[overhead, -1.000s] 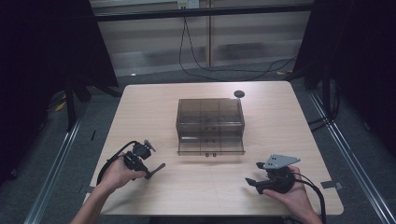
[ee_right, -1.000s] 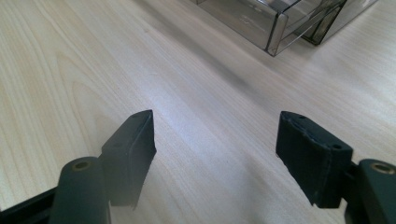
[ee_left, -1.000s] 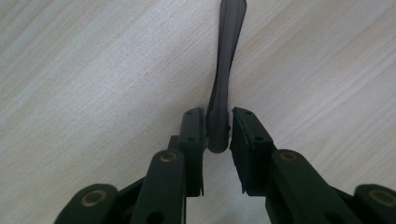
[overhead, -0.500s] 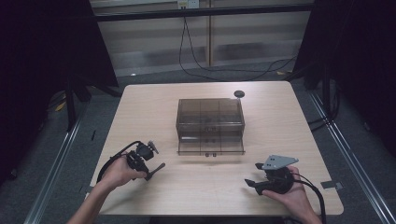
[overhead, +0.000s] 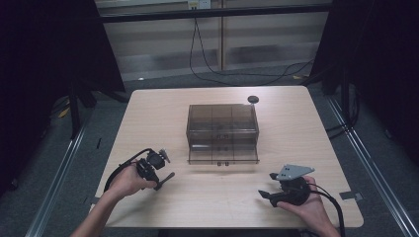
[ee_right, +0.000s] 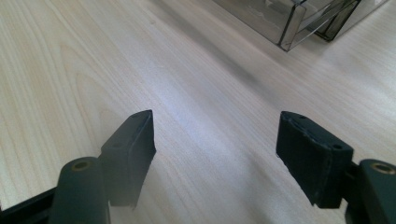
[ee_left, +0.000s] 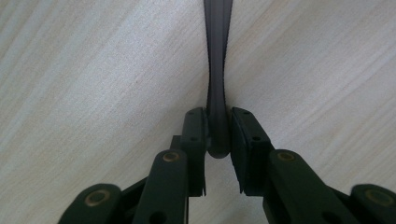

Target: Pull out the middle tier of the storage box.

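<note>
The held item is a slim dark grey handle (ee_left: 218, 70), flat and strap-like, with a rounded near end. In the left gripper view its rounded end sits clamped between the two black pads of the left gripper (ee_left: 218, 133); from there it runs straight away over the wooden table (ee_left: 93, 70), narrowing slightly past the pads, and leaves the frame at the top. In the high view the handle (overhead: 165, 178) projects from the left gripper (overhead: 157, 183) toward the table's middle, low over the near left part of the surface.
</note>
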Demonstrator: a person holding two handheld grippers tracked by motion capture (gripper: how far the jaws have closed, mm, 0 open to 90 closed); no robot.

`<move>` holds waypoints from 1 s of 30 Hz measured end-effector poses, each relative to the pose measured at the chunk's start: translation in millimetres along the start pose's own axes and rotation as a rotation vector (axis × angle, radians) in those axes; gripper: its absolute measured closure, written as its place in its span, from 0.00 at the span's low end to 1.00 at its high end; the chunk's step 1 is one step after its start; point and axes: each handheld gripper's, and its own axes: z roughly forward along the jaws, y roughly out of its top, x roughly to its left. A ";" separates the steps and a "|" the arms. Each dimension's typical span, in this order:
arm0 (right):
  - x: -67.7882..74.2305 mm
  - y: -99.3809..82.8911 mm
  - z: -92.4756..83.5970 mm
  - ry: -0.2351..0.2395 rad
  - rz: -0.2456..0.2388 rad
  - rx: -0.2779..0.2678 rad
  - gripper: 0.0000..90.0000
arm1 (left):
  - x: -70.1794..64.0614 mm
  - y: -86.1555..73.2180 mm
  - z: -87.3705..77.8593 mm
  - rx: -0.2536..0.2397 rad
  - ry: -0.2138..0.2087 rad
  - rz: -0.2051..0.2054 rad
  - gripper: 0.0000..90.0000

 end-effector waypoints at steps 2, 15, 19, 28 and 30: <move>0.3 0.0 0.4 0.001 0.000 -0.001 0.31 | -0.9 0.6 0.0 0.007 0.003 -0.007 0.85; -0.1 -0.1 0.5 -0.002 0.001 0.007 0.31 | 2.8 0.7 -0.5 0.006 -0.021 -0.008 0.86; 1.0 -0.4 1.3 0.002 0.001 0.010 0.31 | 4.5 -1.2 -2.3 -0.001 -0.012 -0.020 0.87; 1.1 -0.2 1.5 0.002 -0.001 0.009 0.31 | 3.1 -3.1 -10.8 -0.016 -0.024 0.001 0.87; 1.0 -0.2 1.9 0.003 -0.004 0.009 0.31 | 2.0 -2.6 -12.6 -0.017 -0.025 0.001 0.87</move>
